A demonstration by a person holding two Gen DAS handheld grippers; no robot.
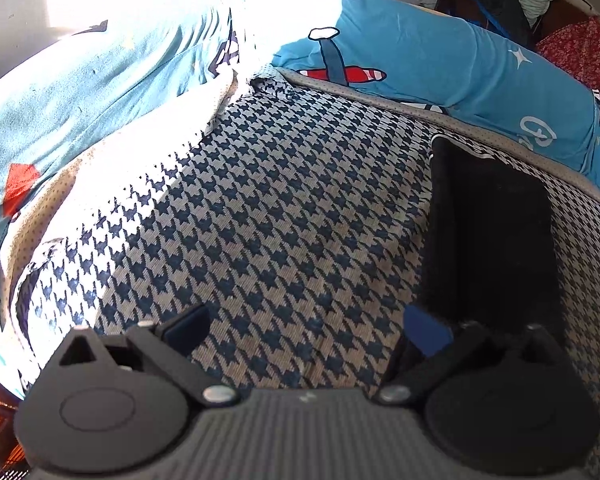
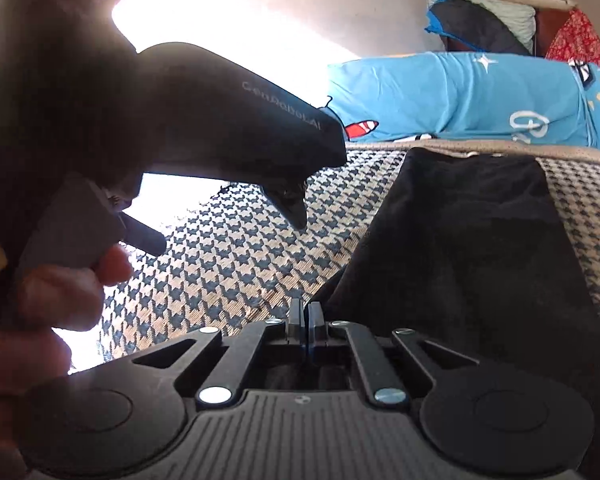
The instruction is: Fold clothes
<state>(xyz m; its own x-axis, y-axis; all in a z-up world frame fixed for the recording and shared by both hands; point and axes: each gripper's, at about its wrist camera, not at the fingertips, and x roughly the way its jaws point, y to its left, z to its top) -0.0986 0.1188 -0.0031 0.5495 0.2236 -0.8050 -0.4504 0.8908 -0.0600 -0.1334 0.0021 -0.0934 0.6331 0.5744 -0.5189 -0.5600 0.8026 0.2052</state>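
A black garment lies folded into a long strip on the right side of a houndstooth blanket. My left gripper hovers open just above the blanket, its right finger beside the garment's near end and nothing between the pads. In the right wrist view the same black garment fills the right half. My right gripper is shut at the garment's near left edge, with no cloth visible between its pads. The left tool's black housing hangs at upper left, held by a hand.
Blue cartoon-print pillows and bedding border the blanket at the back and left. A pile of clothes sits by the far wall. Strong sunlight washes out the blanket's left part.
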